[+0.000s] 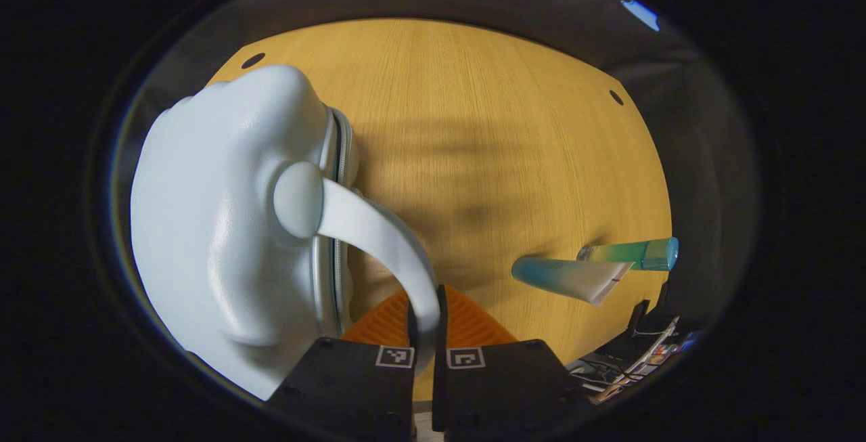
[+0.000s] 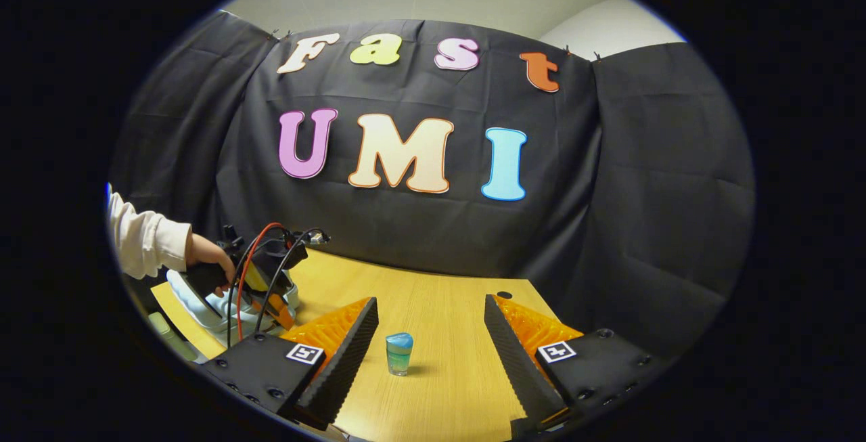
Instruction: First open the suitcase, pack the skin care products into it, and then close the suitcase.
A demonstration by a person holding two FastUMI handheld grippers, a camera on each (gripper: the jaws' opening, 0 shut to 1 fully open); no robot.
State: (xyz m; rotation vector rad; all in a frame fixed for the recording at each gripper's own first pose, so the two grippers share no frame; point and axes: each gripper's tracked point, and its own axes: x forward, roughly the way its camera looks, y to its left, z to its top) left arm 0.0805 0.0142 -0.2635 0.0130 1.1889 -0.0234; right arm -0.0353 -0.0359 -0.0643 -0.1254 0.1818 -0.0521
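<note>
Left gripper view: at left of frame the white suitcase [image 1: 223, 225] lies closed on the bench [image 1: 487, 158], its curved handle [image 1: 379, 239] pinched in the left tongs [image 1: 426, 323]. Pull steadily so the lid swings up. At right lie two skincare tubes [image 1: 595, 269]. Right gripper view: the right tongs [image 2: 429, 334] gape wide around the tube.

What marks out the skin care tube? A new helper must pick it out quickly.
On the wooden table, look away from the white suitcase that the left gripper holds by its handle. The tube lies flat there, beside a capped bottle. Its flat, crimped white end and blue-green cap end set it apart.
</note>
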